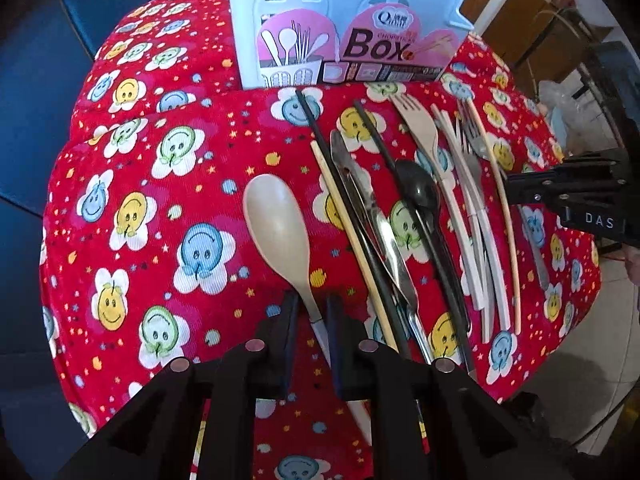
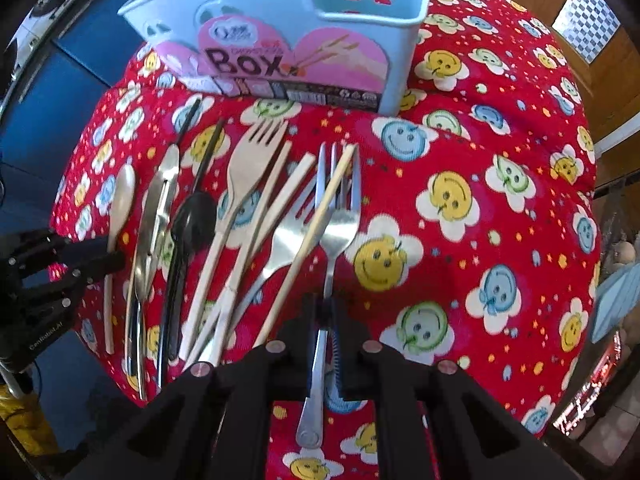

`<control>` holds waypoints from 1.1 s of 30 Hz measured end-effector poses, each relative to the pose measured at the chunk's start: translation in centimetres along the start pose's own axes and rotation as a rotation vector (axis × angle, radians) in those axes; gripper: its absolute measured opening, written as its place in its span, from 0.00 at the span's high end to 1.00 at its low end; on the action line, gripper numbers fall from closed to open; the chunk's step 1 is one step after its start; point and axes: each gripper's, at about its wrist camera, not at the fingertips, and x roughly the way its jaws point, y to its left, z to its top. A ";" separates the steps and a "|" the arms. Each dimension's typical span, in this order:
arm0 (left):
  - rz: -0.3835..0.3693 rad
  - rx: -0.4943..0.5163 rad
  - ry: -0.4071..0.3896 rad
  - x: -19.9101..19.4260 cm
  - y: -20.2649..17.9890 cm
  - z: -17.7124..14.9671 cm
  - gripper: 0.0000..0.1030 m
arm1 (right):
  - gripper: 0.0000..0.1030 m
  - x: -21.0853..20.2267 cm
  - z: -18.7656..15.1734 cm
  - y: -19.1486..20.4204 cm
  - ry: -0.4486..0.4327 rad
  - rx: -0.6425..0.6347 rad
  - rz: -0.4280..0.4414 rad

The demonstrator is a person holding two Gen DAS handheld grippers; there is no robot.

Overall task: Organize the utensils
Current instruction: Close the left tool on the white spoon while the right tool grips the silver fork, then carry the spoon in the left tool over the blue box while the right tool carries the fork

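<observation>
the beige spoon (image 1: pixel 276 224) is straddled, not yet pinched, by the half-open left tongs (image 1: pixel 310 308); the steel fork (image 2: pixel 335 216) is clamped by the right tongs (image 2: pixel 325 312). the loose chopstick (image 2: pixel 316 232) lying across it on the worktop (image 2: pixel 500 200) may be dragged along when it is lifted.

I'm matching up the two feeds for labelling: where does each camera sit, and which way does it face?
Left wrist: sits on the left gripper, looking along its fingers over the red tablecloth toward the blue box; its fingers straddle the beige spoon; the right gripper enters at right.
Right wrist: sits on the right gripper, facing the same box; its fingers close on a metal fork; the left gripper shows at left.
Shared: box, tablecloth, spoon, utensil row.
</observation>
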 end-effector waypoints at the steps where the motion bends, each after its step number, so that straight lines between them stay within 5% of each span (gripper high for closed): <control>1: -0.007 -0.004 -0.010 0.0 0.1 0.0 0.93 | 0.95 -0.1 -0.1 -0.1 -0.018 0.003 -0.001; 20: -0.097 -0.065 -0.455 -5.6 0.9 0.5 0.94 | 0.95 -6.3 -4.0 0.3 -0.690 0.016 -0.003; 33: -0.081 -0.083 -0.680 -9.6 1.1 5.2 0.94 | 0.95 -9.9 -1.2 0.2 -0.939 0.075 0.057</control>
